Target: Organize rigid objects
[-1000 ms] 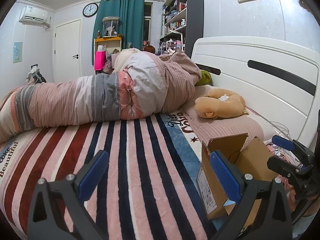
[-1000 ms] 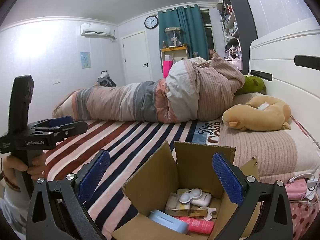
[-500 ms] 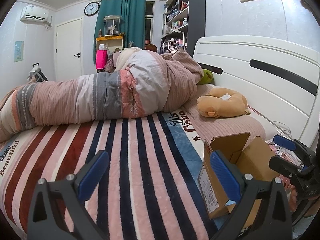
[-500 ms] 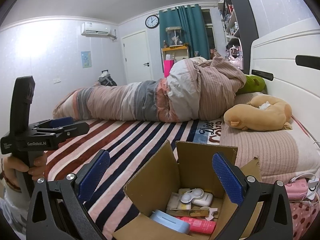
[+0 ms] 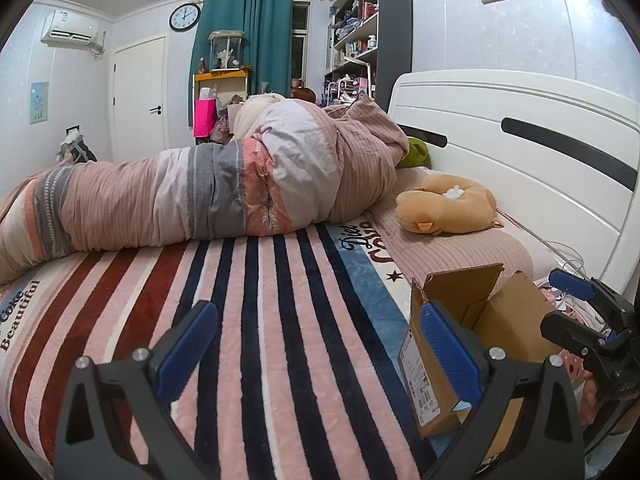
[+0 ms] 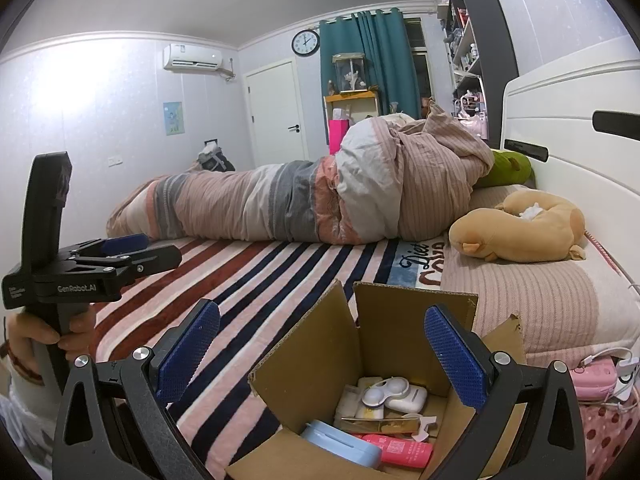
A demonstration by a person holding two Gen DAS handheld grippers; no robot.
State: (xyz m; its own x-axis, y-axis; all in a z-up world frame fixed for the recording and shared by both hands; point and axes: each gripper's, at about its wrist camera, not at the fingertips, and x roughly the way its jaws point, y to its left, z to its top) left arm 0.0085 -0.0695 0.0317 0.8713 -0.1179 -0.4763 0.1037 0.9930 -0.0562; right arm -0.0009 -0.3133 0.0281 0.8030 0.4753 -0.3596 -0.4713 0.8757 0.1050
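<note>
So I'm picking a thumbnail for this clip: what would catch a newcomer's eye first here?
Probably the open brown cardboard box on the striped bedspread, holding a white contact-lens case, a pale blue case and a pink tube, right under the open right gripper. Behind it lie the long rolled pink-and-grey duvet and a tan plush pillow near the white headboard.

Home bedroom. Bed (image 5: 280,320) with white headboard (image 5: 520,152), rolled duvet (image 5: 208,192) and plush pillow (image 5: 448,208) on it. Beyond the bed: teal curtains (image 5: 244,40), wall clock (image 5: 185,17), cluttered shelving (image 5: 360,40).
</note>
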